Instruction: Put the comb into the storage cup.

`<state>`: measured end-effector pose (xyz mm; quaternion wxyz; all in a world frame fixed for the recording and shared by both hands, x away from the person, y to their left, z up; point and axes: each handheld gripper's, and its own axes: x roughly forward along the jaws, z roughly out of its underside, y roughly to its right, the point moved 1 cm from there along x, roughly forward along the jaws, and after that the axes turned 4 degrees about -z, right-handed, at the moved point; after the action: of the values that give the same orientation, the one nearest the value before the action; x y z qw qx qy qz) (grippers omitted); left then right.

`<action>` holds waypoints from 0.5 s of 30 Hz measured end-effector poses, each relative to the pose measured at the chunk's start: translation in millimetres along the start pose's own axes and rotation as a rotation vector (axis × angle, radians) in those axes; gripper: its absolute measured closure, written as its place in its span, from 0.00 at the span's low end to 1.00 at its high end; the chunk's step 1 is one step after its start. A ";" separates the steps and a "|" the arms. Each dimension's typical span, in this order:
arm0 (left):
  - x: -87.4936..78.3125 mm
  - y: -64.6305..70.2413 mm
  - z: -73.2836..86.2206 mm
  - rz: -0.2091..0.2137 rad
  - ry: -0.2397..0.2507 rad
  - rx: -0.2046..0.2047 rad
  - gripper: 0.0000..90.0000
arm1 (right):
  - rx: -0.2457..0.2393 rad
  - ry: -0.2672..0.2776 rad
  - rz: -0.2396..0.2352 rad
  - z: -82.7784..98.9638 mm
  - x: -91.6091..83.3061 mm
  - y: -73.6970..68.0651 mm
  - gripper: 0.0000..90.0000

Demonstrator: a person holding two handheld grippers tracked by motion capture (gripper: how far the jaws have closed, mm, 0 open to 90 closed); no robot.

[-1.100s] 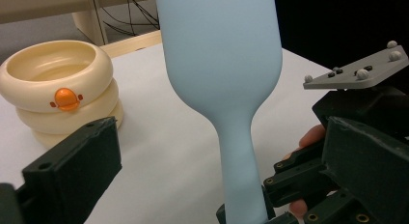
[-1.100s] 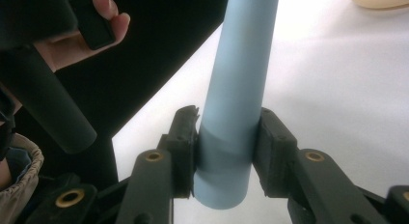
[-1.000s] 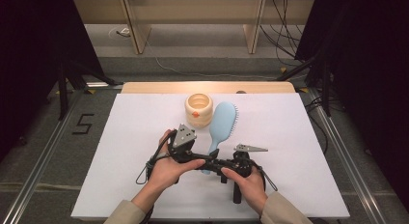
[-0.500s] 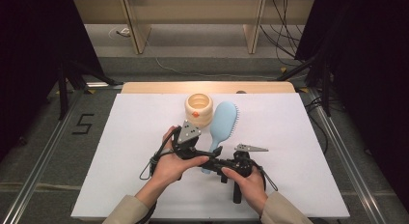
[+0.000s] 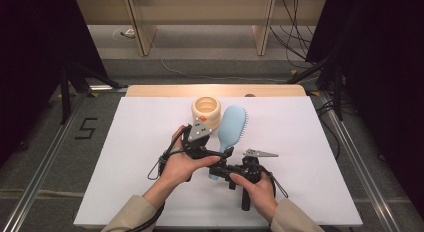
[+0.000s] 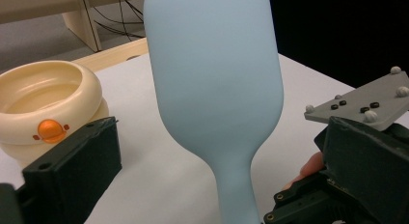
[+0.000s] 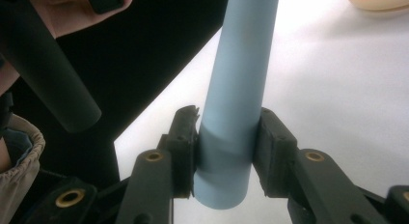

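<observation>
I see a plain pale-blue hairbrush [image 5: 231, 126] on my white desk [image 5: 125, 142], beside a cream ring-shaped holder [image 5: 206, 110] with an orange dot. My tools are black: the right tool [image 7: 226, 151] has brass-coloured rivets, the left tool [image 5: 200, 142] a grey plate.

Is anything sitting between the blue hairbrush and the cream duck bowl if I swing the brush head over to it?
Nothing visible does. The right gripper clamps the blue hairbrush by its handle, and the brush head lies right beside the cream bowl, with bare white table around them. The left gripper sits just below the bowl, not between them.
</observation>
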<state>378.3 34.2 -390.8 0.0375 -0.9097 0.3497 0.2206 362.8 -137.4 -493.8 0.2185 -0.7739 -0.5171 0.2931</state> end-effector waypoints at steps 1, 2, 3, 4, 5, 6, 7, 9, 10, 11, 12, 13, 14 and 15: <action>0.4 -0.1 -0.9 0.001 0.001 0.000 0.00 | 0.001 0.001 0.000 0.0 0.0 -0.1 0.72; 0.9 -0.4 -1.9 0.002 0.000 0.001 0.00 | 0.002 0.001 0.000 0.0 0.1 -0.1 0.72; 1.4 -0.3 -2.9 0.002 0.000 -0.002 0.00 | 0.003 0.001 0.000 -0.1 0.1 -0.1 0.72; 1.9 -0.5 -3.9 0.004 -0.001 -0.001 0.00 | 0.001 0.002 0.000 -0.1 0.1 0.0 0.72; 2.5 -0.8 -4.6 0.005 -0.001 -0.001 0.00 | 0.002 0.002 0.000 -0.1 0.0 0.0 0.72; 3.3 -1.3 -5.3 0.005 -0.003 -0.002 0.00 | 0.004 0.002 -0.001 -0.1 0.1 0.0 0.72; 4.4 -1.7 -5.9 0.006 -0.005 -0.005 0.00 | 0.002 0.002 0.000 0.0 0.0 0.1 0.72; 5.5 -1.8 -7.0 0.008 -0.006 -0.006 0.00 | 0.003 0.001 -0.002 0.0 0.0 0.0 0.72; 6.0 -1.5 -7.9 0.010 -0.004 -0.008 0.00 | 0.003 0.001 -0.001 0.0 -0.1 0.0 0.72; 6.4 -1.3 -8.6 0.011 -0.004 -0.007 0.00 | 0.003 0.002 -0.002 -0.1 0.0 0.0 0.72; 6.7 -1.1 -9.3 0.014 -0.006 -0.005 0.00 | 0.004 0.003 -0.004 -0.1 0.0 0.1 0.72; 7.1 -1.0 -9.8 0.014 -0.005 -0.007 0.00 | 0.004 0.003 -0.003 -0.1 0.0 0.1 0.72; 7.7 -1.1 -10.4 0.014 -0.005 -0.008 0.00 | 0.004 0.003 -0.003 -0.1 0.0 0.1 0.72; 8.2 -1.3 -10.8 0.015 -0.006 -0.009 0.00 | 0.004 0.003 -0.003 0.0 0.0 0.2 0.72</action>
<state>388.6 27.7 -384.6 0.0329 -0.9066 0.3553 0.2251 363.0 -137.5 -493.9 0.2215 -0.7732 -0.5172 0.2926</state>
